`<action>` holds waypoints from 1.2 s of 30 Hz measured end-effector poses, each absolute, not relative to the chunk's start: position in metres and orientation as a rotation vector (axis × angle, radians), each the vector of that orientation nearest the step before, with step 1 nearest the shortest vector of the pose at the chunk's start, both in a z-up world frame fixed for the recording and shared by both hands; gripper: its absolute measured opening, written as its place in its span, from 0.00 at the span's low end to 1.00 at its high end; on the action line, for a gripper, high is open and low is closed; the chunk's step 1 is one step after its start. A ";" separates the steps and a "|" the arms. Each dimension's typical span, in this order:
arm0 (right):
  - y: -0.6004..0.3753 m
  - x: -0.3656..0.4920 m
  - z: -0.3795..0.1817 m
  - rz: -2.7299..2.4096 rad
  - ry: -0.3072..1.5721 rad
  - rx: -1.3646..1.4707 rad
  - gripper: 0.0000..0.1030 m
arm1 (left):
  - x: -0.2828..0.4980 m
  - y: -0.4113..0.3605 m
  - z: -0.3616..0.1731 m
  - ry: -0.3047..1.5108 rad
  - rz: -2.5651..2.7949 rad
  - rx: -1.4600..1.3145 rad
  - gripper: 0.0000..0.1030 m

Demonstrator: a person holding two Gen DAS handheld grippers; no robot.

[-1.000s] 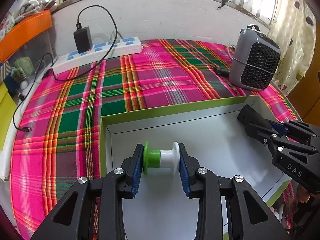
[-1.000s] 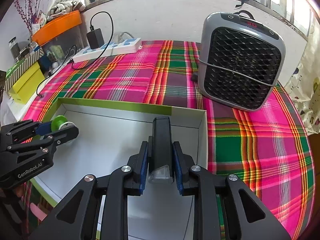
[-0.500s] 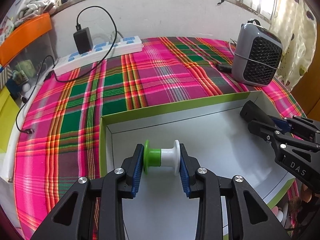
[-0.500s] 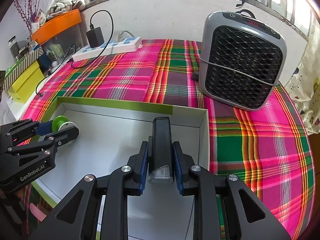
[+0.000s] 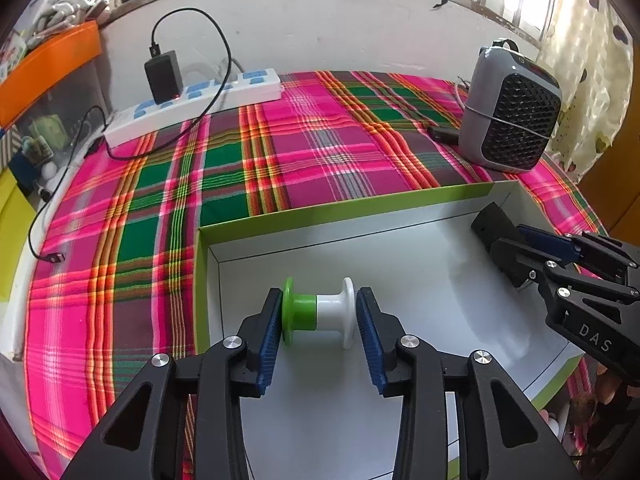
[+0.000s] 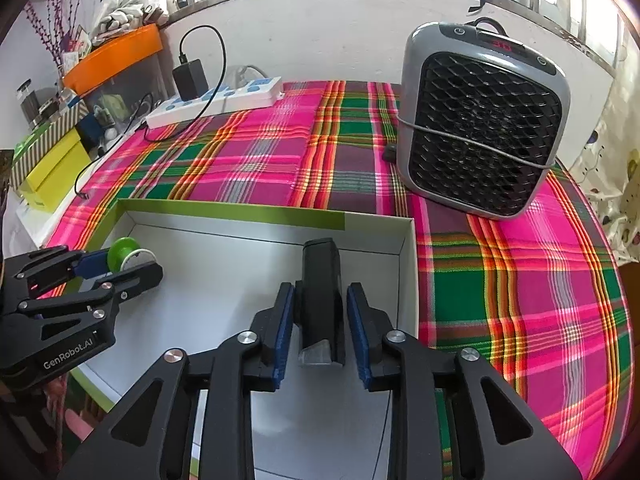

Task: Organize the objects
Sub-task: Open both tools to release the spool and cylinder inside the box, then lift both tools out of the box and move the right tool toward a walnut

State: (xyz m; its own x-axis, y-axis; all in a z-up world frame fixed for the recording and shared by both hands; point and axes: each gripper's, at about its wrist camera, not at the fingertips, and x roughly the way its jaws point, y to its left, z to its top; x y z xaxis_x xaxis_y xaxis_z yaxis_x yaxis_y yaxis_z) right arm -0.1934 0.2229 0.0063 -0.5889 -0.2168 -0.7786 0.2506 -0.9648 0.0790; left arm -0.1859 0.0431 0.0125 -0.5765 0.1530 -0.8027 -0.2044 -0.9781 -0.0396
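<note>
Right now your left claw (image 5: 316, 330) sits at the bottom centre of its view with its jaws opening: the green-and-white spool (image 5: 319, 317) lies between the blue pads (image 5: 269, 340), with a gap showing at the white flange and the green one still at the pad or barely off it. In the right wrist view, your right claw (image 6: 319, 330) is at lower centre, jaws also opening around one black oblong device (image 6: 322, 300), with slivers of daylight on both sides. Both things are down inside the white box with the green rim (image 5: 344, 208), spool at its left, device at its right.

Expect the spool to be light, rigid plastic that rolls freely; take it across the two flanges, as you have it. The device looks stiff and smooth, so grip its long flat sides. Its grey near end is hard to make out.

Count one spool, one device, one box. Further up the plaid-covered table (image 5: 320, 148) stand one grey fan heater (image 6: 482, 132) at right and one power strip (image 5: 192, 106) at upper left.
</note>
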 end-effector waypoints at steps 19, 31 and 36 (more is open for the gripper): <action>0.228 -0.170 0.026 -2.618 -0.008 1.202 0.37 | -0.160 0.036 0.032 0.038 2.650 -1.268 0.37; 0.237 -0.145 0.052 -2.653 -0.081 1.096 0.37 | -0.131 0.026 0.050 -0.002 2.688 -1.199 0.37; 0.237 -0.132 0.057 -2.649 -0.071 1.070 0.37 | -0.115 0.020 0.054 -0.025 2.694 -1.179 0.37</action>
State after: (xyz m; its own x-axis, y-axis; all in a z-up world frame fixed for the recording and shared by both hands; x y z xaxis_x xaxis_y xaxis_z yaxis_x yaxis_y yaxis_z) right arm -0.1320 0.2367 0.0570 -0.6849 -0.2778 -0.6736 0.2415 -0.9588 0.1498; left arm -0.1148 0.0203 0.0545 -0.6618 0.1896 -0.7253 -0.1764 -0.9797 -0.0952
